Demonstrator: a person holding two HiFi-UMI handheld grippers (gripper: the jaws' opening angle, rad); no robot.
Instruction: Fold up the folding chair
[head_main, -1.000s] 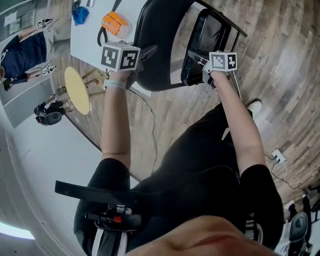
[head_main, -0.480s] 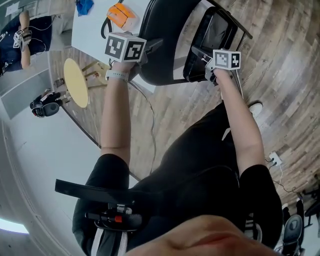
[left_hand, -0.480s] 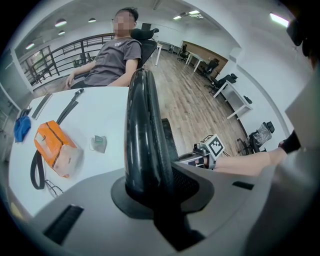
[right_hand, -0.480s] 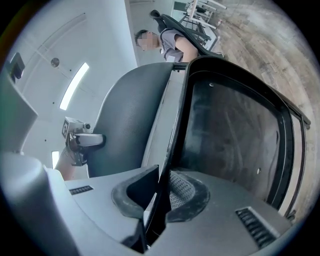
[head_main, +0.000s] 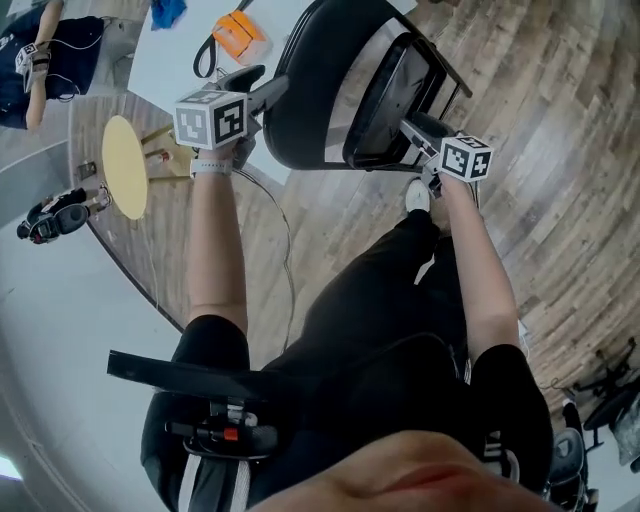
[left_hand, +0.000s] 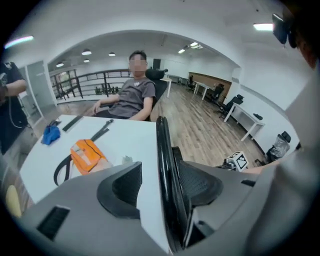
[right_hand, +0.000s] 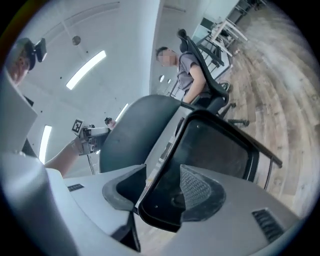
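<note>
**Item: folding chair, black, seat tipped up towards backrest**

Head view. The folding chair (head_main: 310, 90) is placed in the upper centre of the frame, on the wooden floor beside a white table (head_main: 175, 55). Its seat (head_main: 385, 100) is seen tilted up close to the backrest. The left gripper (head_main: 262, 85) is held at the left rim of the backrest and the right gripper (head_main: 415, 128) at the near edge of the seat.

Left gripper view. The fingers are spread wide, having just been opening. The thin glossy rim of the backrest (left_hand: 162, 150) runs upright between them, close to the right pad, and is not pinched. An orange bag (left_hand: 86, 155) is noted on the table at left.

Right gripper view. The fingers have likewise just been opening and are parted. A rounded corner of the seat (right_hand: 215, 150) lies between them, with no pressure to be seen from either pad. The backrest (right_hand: 135, 130) is seen behind, at centre left.

Handling, as judged. The chair is taken to be stiff throughout: hard moulded panels on a dark tube frame, light enough for two grips but awkward. The smooth rims are likely to slip in narrow pads. Hold is best taken on the backrest rim and the front edge of the seat, well clear of the hinges, where pinching is to be expected.
</note>
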